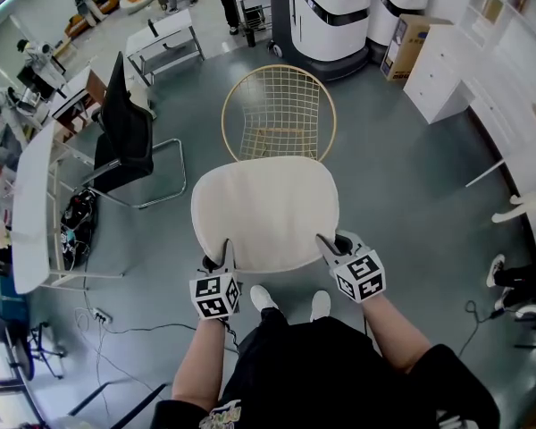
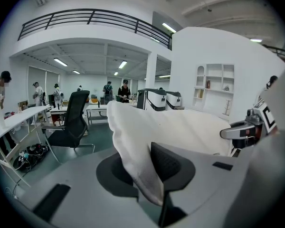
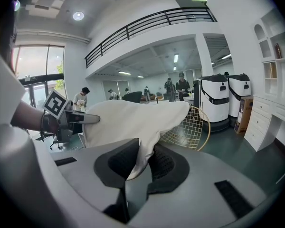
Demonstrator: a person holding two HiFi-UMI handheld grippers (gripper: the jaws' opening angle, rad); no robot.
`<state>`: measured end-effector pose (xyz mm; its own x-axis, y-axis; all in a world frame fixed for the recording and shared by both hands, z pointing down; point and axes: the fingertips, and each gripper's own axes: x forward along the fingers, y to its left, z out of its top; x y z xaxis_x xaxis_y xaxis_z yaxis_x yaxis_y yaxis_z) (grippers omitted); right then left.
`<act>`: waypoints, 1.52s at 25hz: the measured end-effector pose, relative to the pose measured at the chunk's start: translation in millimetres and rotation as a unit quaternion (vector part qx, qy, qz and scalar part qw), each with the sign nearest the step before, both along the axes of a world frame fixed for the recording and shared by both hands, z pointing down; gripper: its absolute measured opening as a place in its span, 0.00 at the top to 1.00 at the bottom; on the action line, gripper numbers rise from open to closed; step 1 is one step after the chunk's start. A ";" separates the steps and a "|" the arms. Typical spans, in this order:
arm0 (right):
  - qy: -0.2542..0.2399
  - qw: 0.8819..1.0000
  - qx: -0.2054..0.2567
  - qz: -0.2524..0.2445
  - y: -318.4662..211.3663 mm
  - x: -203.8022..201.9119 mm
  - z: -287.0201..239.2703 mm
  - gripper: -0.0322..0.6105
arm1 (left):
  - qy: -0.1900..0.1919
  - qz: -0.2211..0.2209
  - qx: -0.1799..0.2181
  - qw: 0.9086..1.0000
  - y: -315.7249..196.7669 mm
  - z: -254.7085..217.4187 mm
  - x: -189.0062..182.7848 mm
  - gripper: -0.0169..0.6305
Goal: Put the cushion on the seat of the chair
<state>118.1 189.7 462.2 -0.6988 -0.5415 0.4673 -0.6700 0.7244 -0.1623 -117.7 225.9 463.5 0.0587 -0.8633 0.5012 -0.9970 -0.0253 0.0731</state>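
Note:
A cream cushion (image 1: 266,211) hangs flat in the air between both grippers, covering the seat of the gold wire chair (image 1: 280,114) whose round back rises beyond it. My left gripper (image 1: 224,259) is shut on the cushion's near left edge, and the fabric (image 2: 137,160) runs down between its jaws. My right gripper (image 1: 326,243) is shut on the near right edge, with the cushion (image 3: 128,127) pinched between its pads. The wire chair back (image 3: 190,127) shows past the cushion in the right gripper view.
A black office chair (image 1: 125,141) stands left of the wire chair, beside a white desk (image 1: 31,204). Large white machines (image 1: 330,12) stand behind, a cardboard box (image 1: 406,47) and white cabinets (image 1: 447,79) at the right. People stand in the background.

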 end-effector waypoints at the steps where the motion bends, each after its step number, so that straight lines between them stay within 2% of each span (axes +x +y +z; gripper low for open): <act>1: 0.000 1.000 -0.001 0.001 -2.6 -7.5 0.3 0.84 | 0.001 0.000 0.000 1.000 -3.2 0.3 -7.6 0.83; 12: 0.006 1.000 -0.008 0.018 -27.8 -83.3 7.6 0.84 | 0.013 0.011 -0.004 1.000 -34.0 13.0 -84.9 0.83; 23: 0.013 0.999 -0.001 0.040 -36.5 -140.3 7.9 0.84 | 0.019 0.039 0.004 0.999 -51.6 14.1 -143.2 0.83; 28: 0.010 0.999 0.003 0.043 -38.7 -151.2 3.4 0.85 | 0.019 0.040 0.011 0.999 -54.6 7.1 -154.6 0.83; 38: -0.001 0.999 0.007 0.046 -74.1 -138.7 6.7 0.85 | 0.011 0.044 0.019 0.999 -87.9 2.6 -143.3 0.83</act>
<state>-20.6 115.6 468.9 -0.6465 -0.6094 0.4590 -0.7334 0.6622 -0.1539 -261.0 138.0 466.1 0.1451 -0.8732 0.4653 -0.9891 -0.1154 0.0918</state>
